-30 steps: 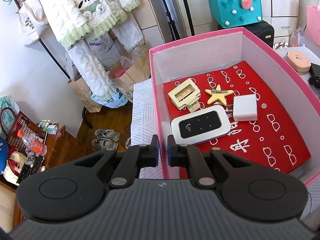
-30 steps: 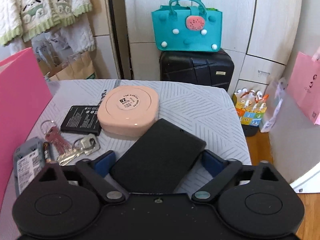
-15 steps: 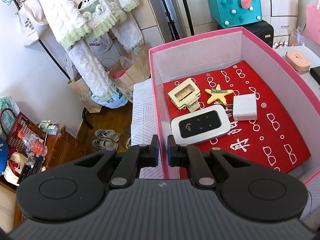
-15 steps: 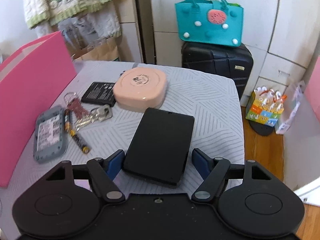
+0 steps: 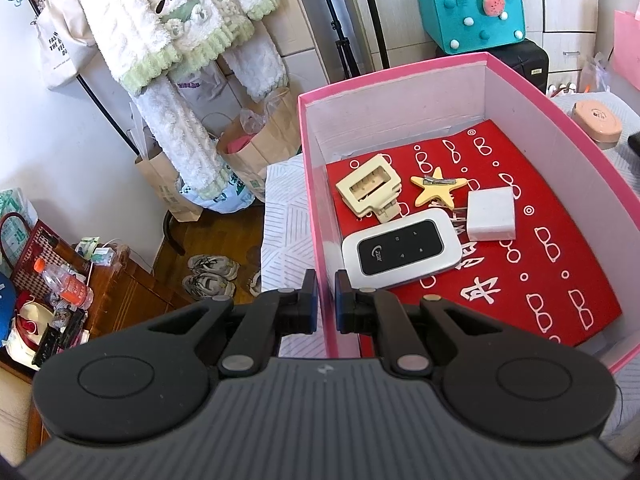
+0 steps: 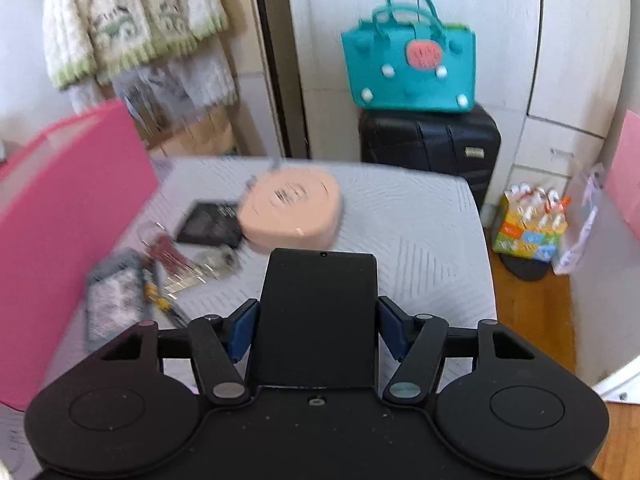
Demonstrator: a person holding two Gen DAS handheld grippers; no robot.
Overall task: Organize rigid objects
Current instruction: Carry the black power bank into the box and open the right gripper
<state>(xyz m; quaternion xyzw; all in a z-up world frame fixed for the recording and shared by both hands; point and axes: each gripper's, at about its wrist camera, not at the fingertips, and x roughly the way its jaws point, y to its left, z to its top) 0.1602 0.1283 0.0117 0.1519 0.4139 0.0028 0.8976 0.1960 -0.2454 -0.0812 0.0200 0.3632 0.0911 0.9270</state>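
Pink box holds four items; left claw grips its wall, right claw clamps one black slab.

The left wrist camera looks steeply down from close over the near wall of the pink box, facing the wardrobe. The right wrist camera sits low over the desk, blurred, aiming the same way. Both catch the teal bag and peach case.
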